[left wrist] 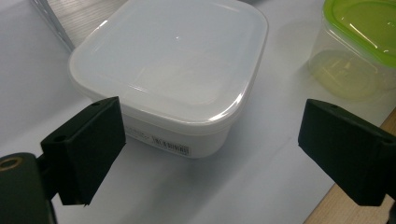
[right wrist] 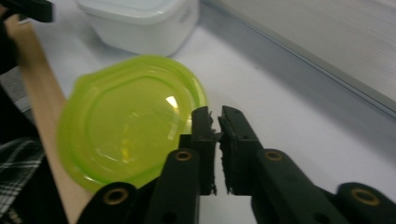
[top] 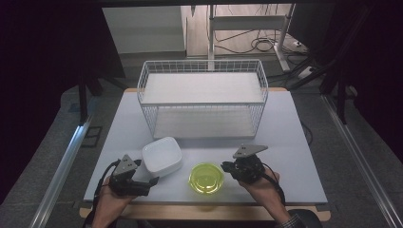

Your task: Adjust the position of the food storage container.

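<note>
A round clear container with a lime-green lid (top: pixel 206 177) (right wrist: pixel 126 130) (left wrist: pixel 364 28) stands near the table's front edge. Left of it sits a white rectangular lidded box (top: pixel 162 156) (left wrist: pixel 173 70) (right wrist: pixel 140 23). My right gripper (top: pixel 225 166) (right wrist: pixel 215 116) is just right of the green lid, jaws shut together at the lid's rim, and I see nothing between them. My left gripper (top: pixel 151 182) (left wrist: pixel 210 130) is open wide at the front left. It points at the white box's near corner, and its pads are clear of the box.
A white wire basket (top: pixel 202 95) with two shelf levels stands at the back centre of the white table (top: pixel 294 133). The wooden front edge (right wrist: pixel 42 107) runs close below both containers. A checked sleeve (right wrist: pixel 18 172) lies by that edge.
</note>
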### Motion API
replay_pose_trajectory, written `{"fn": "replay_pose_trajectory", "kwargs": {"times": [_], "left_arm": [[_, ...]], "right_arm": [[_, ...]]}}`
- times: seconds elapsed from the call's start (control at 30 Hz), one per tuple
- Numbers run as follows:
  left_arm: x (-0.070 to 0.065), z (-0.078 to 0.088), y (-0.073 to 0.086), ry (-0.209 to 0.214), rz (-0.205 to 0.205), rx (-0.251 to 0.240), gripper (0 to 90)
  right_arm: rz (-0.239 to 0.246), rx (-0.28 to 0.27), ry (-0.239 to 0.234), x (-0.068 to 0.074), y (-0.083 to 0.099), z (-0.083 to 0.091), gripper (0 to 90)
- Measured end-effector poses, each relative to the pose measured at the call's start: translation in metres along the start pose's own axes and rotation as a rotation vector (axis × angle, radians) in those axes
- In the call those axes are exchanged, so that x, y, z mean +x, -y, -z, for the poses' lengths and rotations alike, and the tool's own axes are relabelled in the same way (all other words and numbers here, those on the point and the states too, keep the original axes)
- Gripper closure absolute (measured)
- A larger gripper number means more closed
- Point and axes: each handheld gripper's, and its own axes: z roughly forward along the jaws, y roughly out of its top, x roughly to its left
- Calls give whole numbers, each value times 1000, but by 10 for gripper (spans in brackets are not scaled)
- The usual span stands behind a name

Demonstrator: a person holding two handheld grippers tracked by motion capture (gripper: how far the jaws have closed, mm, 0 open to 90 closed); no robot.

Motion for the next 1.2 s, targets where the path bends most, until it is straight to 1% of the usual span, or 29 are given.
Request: {"fn": "replay_pose_trajectory", "kwargs": {"times": [0.07, 0.17, 0.2, 0.23, 0.33, 0.37, 0.4, 0.43, 0.57, 0.67, 0.7, 0.73, 0.87, 0.93, 0.97, 1.03, 1.07, 1.1, 1.2], "left_arm": [[0, 0, 0, -1, -3, 1, 75], [-1, 0, 0, -6, -7, 1, 76], [-1, 0, 0, -8, -8, 0, 76], [0, 0, 0, -11, -8, -3, 76], [1, 0, 0, -16, -4, -1, 77], [1, 0, 0, -16, -4, -1, 77], [1, 0, 1, -19, -1, 2, 78], [1, -1, 1, -22, -1, 6, 78], [2, -1, 2, -31, 2, 5, 80], [1, -1, 1, -30, 2, 3, 80], [1, -1, 1, -30, -1, 5, 80], [1, -1, 1, -31, -4, 7, 80], [1, -1, 1, -33, -9, 9, 80], [1, -1, 2, -33, -7, 8, 81], [1, -1, 2, -33, -7, 8, 81], [1, -1, 2, -33, -7, 7, 81], [1, -1, 2, -33, -11, 9, 81], [1, 0, 2, -32, -13, 9, 81], [1, -1, 2, -30, -14, 10, 81]], "right_arm": [[13, 3, -29, 5, -4, -3, 889], [16, 8, -79, 13, -9, -11, 891], [16, 8, -79, 13, -9, -11, 891], [28, 9, -113, 20, -14, -18, 892], [57, 13, -144, 30, -20, -27, 892], [57, 13, -144, 30, -20, -27, 892], [78, 20, -169, 38, -24, -36, 892], [78, 20, -169, 38, -24, -36, 892], [102, 30, -214, 52, -29, -46, 892], [117, 33, -229, 60, -32, -51, 893], [123, 33, -235, 63, -34, -54, 892], [123, 33, -235, 63, -34, -54, 892], [118, 32, -235, 67, -38, -65, 893], [122, 31, -242, 70, -41, -70, 893], [136, 47, -245, 73, -42, -76, 892], [137, 56, -243, 74, -43, -77, 892], [140, 69, -241, 75, -42, -80, 892], [144, 92, -236, 75, -39, -83, 893], [143, 97, -241, 74, -38, -82, 892]]}}
